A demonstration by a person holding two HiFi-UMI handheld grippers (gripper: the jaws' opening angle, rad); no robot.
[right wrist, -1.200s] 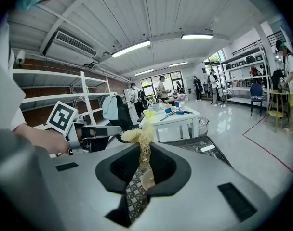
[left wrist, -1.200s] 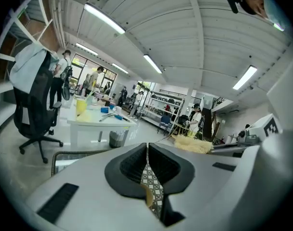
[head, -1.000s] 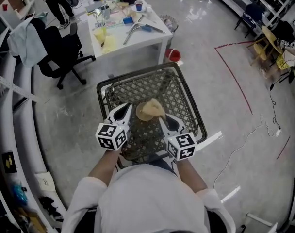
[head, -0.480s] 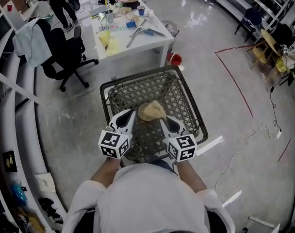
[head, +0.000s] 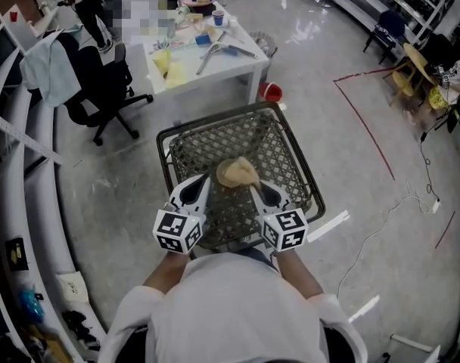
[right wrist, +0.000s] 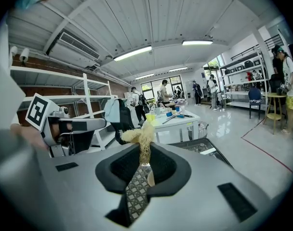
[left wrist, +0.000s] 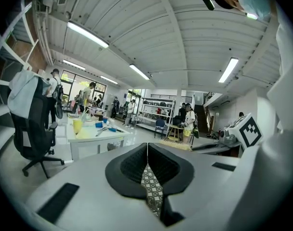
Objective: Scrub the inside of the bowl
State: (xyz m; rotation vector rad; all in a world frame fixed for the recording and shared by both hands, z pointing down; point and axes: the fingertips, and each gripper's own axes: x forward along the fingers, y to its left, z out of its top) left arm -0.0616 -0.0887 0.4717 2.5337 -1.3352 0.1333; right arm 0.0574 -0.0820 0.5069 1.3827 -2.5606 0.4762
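Over the basket (head: pixel 215 119), right gripper (head: pixel 254 190)'s scrubber (head: pixel 241 169) unmoved

Two grippers are counted: left gripper (head: pixel 202 180), right gripper (head: pixel 254 187). One bowl (head: pixel 224 178), one scrubber (right wrist: pixel 139 134) and one wire basket (head: pixel 237 138) are counted at twelve o'clock.

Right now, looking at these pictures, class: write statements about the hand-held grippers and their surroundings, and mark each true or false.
1. The right hand-held gripper is shut on a yellowish scrubber. True.
2. The left hand-held gripper is wide open. False: its jaws are together, with nothing between them.
3. Both are held over a metal mesh basket. True.
4. The white table is bare. False: a yellow cup and other items sit on it.
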